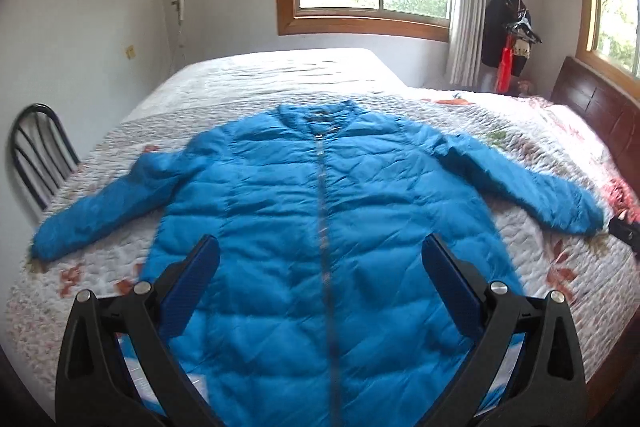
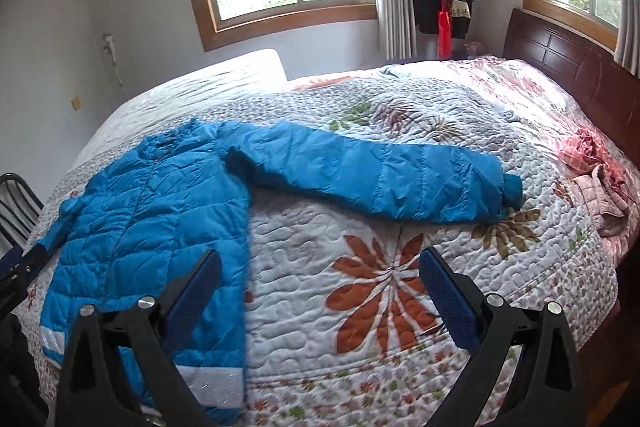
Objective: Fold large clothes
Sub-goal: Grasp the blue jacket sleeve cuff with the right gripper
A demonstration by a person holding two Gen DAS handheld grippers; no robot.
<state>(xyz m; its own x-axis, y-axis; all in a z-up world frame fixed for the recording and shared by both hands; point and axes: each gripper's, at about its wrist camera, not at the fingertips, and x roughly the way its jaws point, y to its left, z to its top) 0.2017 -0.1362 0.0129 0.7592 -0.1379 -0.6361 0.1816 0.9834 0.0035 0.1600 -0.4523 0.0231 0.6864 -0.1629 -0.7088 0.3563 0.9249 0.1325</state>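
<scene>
The jacket (image 1: 320,219) is smeared by motion in the left wrist view, so its stitching and zip teeth cannot be read. Its hem runs off the bottom edge, behind the left tongs (image 1: 320,259). In the right wrist view the jacket's near sleeve is cut short by a dark shape at the left edge — too little of that shape shows to say what it is. The chair (image 1: 38,155) is only part in frame. The clothes on the coat stand (image 1: 510,27) are too small to tell apart. A pink heap (image 2: 596,183) by the headboard (image 2: 560,55) is washed out — cannot tell what it is.
</scene>
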